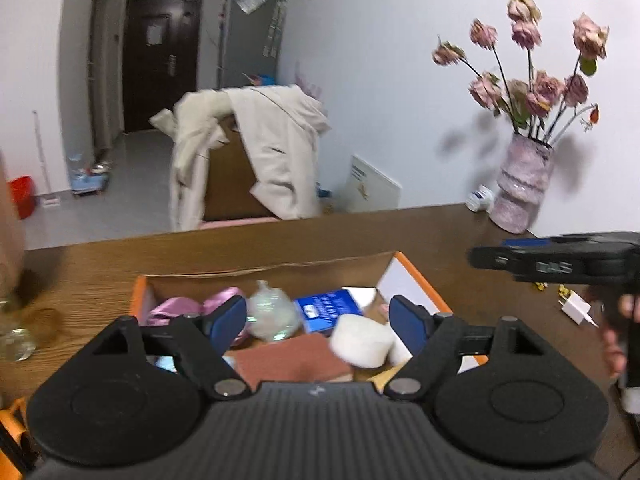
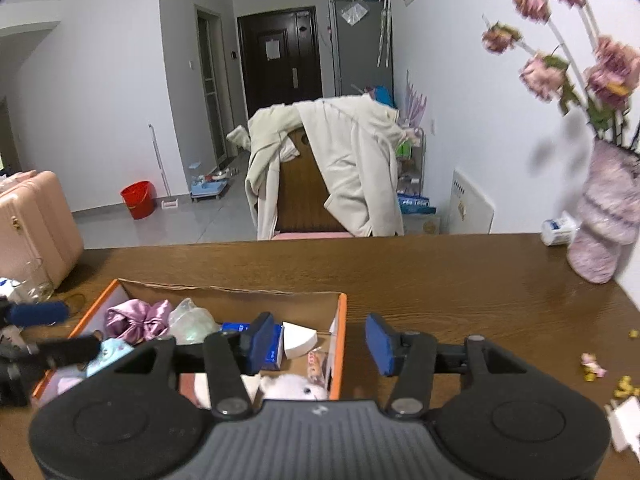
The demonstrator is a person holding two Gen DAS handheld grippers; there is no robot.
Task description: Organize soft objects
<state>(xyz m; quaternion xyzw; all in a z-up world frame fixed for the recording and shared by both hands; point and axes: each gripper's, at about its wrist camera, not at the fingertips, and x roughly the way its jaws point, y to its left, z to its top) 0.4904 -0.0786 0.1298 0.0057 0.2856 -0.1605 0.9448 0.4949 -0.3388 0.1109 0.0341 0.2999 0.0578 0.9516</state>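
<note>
Left wrist view: the left gripper [image 1: 318,322] hangs over the near half of an orange-edged cardboard box [image 1: 416,276] that sits near the middle of the wooden desk [image 1: 248,248]. Its blue fingers [image 1: 228,322] stand wide apart with nothing pressed between them. Below and just ahead of them, inside the box, lie a white foam block [image 1: 362,340], a reddish-brown sponge [image 1: 292,360], a blue tissue pack [image 1: 328,310], a clear plastic pouch [image 1: 272,314] and a pink satin scrunchie [image 1: 180,308]. The right gripper [image 1: 560,260] shows at the right edge, above bare desk beside the box, and a white charger plug [image 1: 578,308] lies under it. A pink vase of dried roses [image 1: 520,188] stands at the far right corner.

Right wrist view: the right gripper [image 2: 318,344] straddles the box's right wall [image 2: 342,340], one finger over the inside and one over the desk; the fingers are parted and grip nothing. Directly below, in the near right corner of the box, lies a white plush toy [image 2: 292,388]; a white wedge sponge [image 2: 298,342] sits farther in, and a light-blue plush [image 2: 112,352] toward the left. The soft things are already boxed. Judging by this, the right hand is nearer to whatever remains on the right side of the desk.
</note>
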